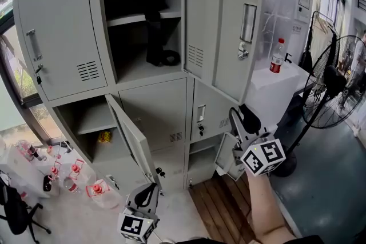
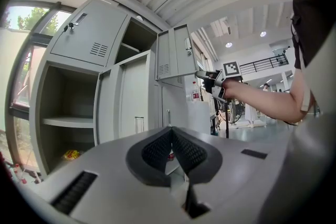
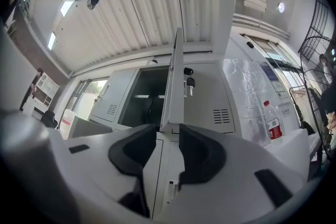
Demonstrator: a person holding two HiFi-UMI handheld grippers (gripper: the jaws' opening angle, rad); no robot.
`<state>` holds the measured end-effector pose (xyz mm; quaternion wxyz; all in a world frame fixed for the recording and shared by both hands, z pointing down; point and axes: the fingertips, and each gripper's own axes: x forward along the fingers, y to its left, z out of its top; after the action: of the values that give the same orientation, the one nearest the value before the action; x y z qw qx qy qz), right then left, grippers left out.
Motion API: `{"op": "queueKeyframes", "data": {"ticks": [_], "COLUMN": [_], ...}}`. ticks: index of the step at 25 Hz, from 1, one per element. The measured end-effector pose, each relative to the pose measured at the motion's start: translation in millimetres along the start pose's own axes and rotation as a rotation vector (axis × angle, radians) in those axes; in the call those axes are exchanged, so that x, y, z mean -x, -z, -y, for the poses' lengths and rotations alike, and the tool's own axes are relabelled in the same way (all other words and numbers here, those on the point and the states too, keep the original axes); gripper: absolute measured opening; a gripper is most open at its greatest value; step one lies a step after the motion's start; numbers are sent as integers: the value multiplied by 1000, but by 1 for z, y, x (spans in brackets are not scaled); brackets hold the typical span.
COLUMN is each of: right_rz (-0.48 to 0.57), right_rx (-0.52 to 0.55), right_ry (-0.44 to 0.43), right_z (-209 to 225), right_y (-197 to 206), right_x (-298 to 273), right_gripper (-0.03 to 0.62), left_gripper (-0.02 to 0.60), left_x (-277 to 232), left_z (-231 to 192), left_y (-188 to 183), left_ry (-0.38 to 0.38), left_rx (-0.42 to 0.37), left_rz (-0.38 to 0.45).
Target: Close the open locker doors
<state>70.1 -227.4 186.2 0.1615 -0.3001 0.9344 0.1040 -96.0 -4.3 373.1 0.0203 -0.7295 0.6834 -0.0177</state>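
1. The locker (image 1: 160, 114) stands in front of both tongs. Several of its doors are open, so I judge that most of the task remains.
2. The tall upper door (image 3: 172, 76) hangs open just ahead of and above the right tongs (image 3: 168, 134). Its lower edge is in line with the gap between the jaws.
3. The lower door (image 1: 132, 143) stands open just ahead of the left tongs (image 2: 171, 136). A small low door (image 1: 225, 152) is open beside and below the right tongs.
4. The right tongs are apart and the pads press on nothing. The left tongs are together and empty.
5. The step in hand seems to be the closing of the upper door. The next move calls for the right tongs to meet the door near its free edge and swing it toward the frame until it sits flush.
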Motion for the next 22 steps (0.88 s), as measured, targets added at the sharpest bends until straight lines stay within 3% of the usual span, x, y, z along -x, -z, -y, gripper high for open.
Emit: {"op": "queueKeyframes", "data": {"ticks": [22], "right_rz": [-27], "right_rx": [-20], "right_ry": [48], "right_z": [24], "right_y": [1], "right_x": [-6], "right_gripper": [155], "left_gripper": [8], "left_x": [-2], "left_z": [-1], "left_y": [11], "left_ry": [35], "left_rx": [-10], "left_rz": [11]}}
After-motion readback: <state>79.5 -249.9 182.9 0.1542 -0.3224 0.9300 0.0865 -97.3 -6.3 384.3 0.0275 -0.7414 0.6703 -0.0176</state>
